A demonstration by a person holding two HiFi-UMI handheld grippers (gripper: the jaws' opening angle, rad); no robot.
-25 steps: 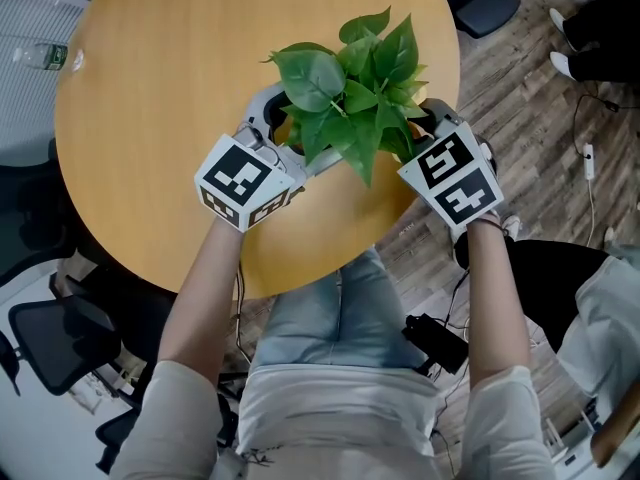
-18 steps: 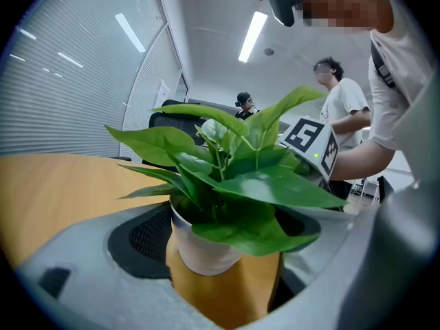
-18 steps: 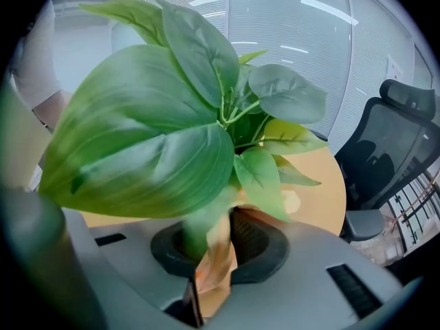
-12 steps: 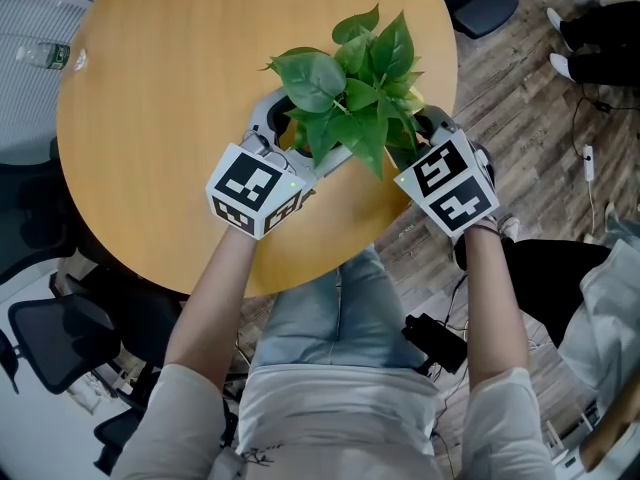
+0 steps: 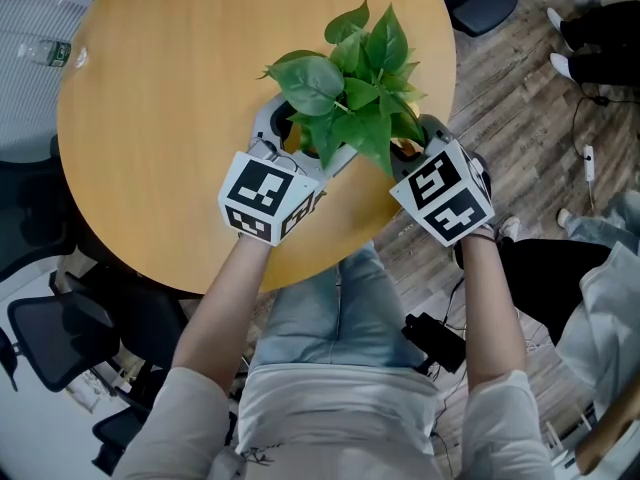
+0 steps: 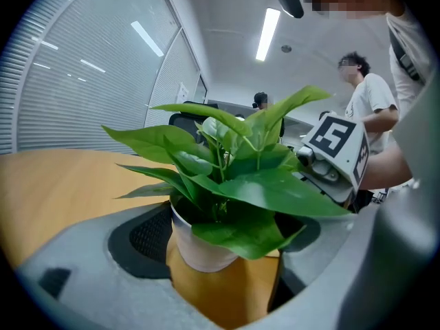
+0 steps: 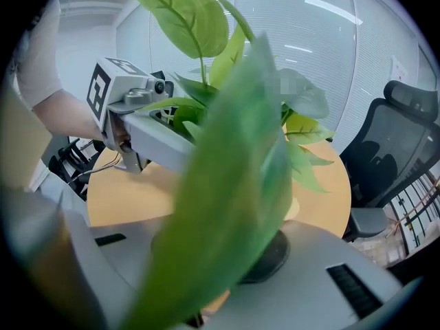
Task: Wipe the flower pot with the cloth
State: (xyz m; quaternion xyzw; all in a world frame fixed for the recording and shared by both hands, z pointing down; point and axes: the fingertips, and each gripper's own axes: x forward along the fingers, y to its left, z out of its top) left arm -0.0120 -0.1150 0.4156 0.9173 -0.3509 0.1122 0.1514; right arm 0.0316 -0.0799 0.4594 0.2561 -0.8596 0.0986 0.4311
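Observation:
A leafy green plant (image 5: 345, 78) in a white flower pot (image 6: 199, 243) stands on the round wooden table (image 5: 160, 118), near its front right edge. My left gripper (image 5: 300, 133) is open, one jaw on each side of the pot (image 6: 227, 218), with a gap on the right side. My right gripper (image 5: 412, 140) reaches in from the right with its jaws wide apart. In its own view a blurred leaf (image 7: 227, 184) covers the space between them (image 7: 220, 246), and the pot is hidden. No cloth shows in any view.
A plastic bottle (image 5: 45, 55) lies beyond the table's far left edge. A black office chair (image 5: 60, 338) stands at the lower left, another (image 7: 388, 150) past the table's far side. People (image 6: 361, 81) stand in the background. Cables (image 5: 590, 158) lie on the wood floor.
My left gripper has slid right and closer to me along the pot. The right gripper has edged left. The plant sits slightly farther up the table.

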